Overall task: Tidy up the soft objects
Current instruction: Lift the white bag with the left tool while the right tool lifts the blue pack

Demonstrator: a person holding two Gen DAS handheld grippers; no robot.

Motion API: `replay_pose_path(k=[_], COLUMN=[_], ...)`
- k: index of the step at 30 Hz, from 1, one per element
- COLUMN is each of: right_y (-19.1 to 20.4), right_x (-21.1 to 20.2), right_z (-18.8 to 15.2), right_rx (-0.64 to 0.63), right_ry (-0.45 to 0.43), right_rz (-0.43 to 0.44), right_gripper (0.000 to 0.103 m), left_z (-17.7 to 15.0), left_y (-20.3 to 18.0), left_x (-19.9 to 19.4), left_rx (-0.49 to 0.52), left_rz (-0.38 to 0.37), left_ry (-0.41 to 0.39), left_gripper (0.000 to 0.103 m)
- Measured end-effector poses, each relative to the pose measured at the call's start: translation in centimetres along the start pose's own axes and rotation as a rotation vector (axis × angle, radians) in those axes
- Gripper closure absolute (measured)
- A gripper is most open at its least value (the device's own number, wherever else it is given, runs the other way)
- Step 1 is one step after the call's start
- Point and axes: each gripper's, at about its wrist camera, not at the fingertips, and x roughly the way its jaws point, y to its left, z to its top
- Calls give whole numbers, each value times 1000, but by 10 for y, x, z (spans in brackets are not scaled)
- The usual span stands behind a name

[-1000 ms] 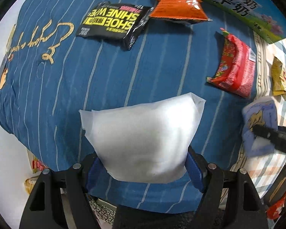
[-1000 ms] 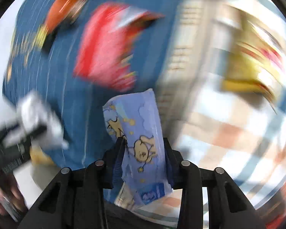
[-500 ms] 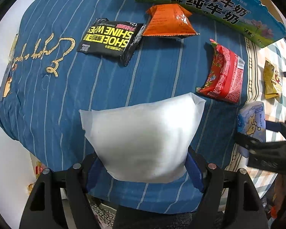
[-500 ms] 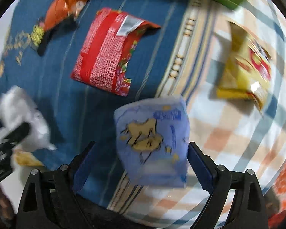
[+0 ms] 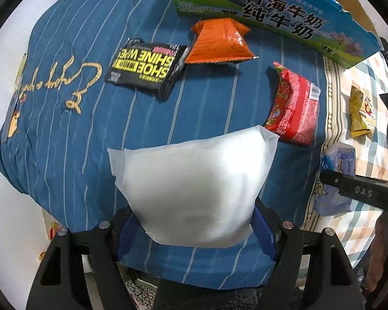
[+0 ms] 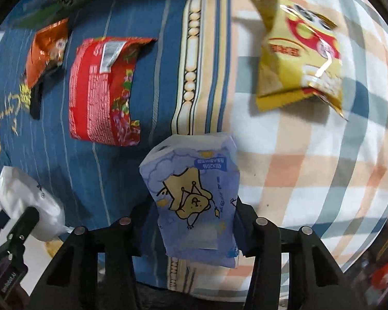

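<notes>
**Inspector:** What did the left gripper (image 5: 194, 232) carry?

**Onlooker:** A plump white pouch (image 5: 194, 188), smooth, unprinted, pillow-shaped. Its blue pads pressed both lower sides, holding it clear above the blue striped cloth (image 5: 64, 142).

**Inspector:** And the right gripper (image 6: 194, 235)?

**Onlooker:** Its jaws had just been closing, and the pale blue tissue pack (image 6: 194, 196) with a cartoon bear stood clamped between them, over the seam where the striped cloth met the checked cloth (image 6: 310, 175).

**Inspector:** Any containers?

**Onlooker:** One: a printed milk carton box (image 5: 271, 7), cardboard with a torn upper edge, at the far side of the cloth. I could not see inside it.

**Inspector:** Loose items?

**Onlooker:** A flat black pack of shoe shine wipes (image 5: 147, 67), touching a puffed orange foil packet (image 5: 219, 41). A crinkled red packet (image 5: 295, 108) with floral print lay apart from them. A glossy yellow snack bag (image 6: 300, 51) rested on the checked cloth.

**Inspector:** Differences between views?

**Onlooker:** The left view alone showed the wipes' lettering and the gold embroidered script (image 5: 62, 82) in full. The right view alone showed the yellow bag's print, somewhat blurred, and faint marks on the white pouch.
</notes>
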Motion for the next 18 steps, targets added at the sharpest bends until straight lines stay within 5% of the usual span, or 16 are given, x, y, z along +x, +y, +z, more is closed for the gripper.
replay_pose_path(k=[4, 9, 18], right_y=[-46, -31, -24], right_x=[-10, -2, -66], right_z=[10, 4, -12], right_rx=[9, 6, 97], right_ry=[-2, -14, -80], right_rz=[-13, -43, 26], right_gripper=[37, 54, 56], left_z=[2, 5, 33], left_y=[-9, -11, -18], left_x=[-1, -11, -78], left_rx=[4, 12, 128], left_rz=[0, -16, -40], left_ry=[-3, -18, -198], left_gripper=[28, 28, 28])
